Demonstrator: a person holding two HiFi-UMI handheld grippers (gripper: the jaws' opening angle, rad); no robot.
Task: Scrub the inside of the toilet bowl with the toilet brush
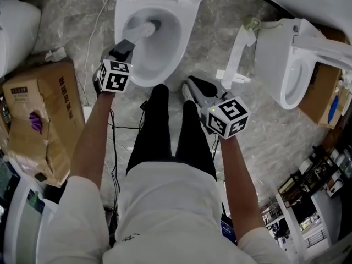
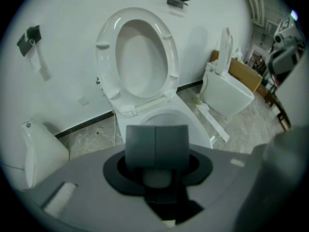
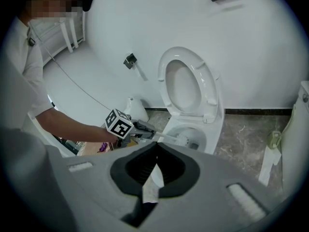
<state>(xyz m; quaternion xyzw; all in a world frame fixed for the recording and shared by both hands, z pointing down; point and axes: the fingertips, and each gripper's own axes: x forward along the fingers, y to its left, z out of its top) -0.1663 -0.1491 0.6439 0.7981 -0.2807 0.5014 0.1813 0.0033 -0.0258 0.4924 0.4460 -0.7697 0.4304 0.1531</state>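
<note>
The white toilet bowl [image 1: 175, 53] stands open with its seat [image 2: 140, 57] raised against the wall. The white toilet brush [image 1: 144, 29] reaches down into the bowl, with its head near the drain. My left gripper [image 1: 124, 47] is at the bowl's left rim, shut on the brush handle; in the left gripper view its pads [image 2: 156, 144] are pressed together. The right gripper view shows the brush head [image 3: 186, 140] inside the bowl. My right gripper [image 1: 193, 85] hangs in front of the bowl, away from it, shut on a white paper scrap [image 3: 152, 180].
A torn cardboard box [image 1: 37, 120] lies at the left. A second toilet [image 1: 286, 65] and loose white parts [image 1: 236, 54] sit at the right. The person's black-trousered legs [image 1: 159, 131] stand just before the bowl. Cables [image 1: 113, 147] run over the marble floor.
</note>
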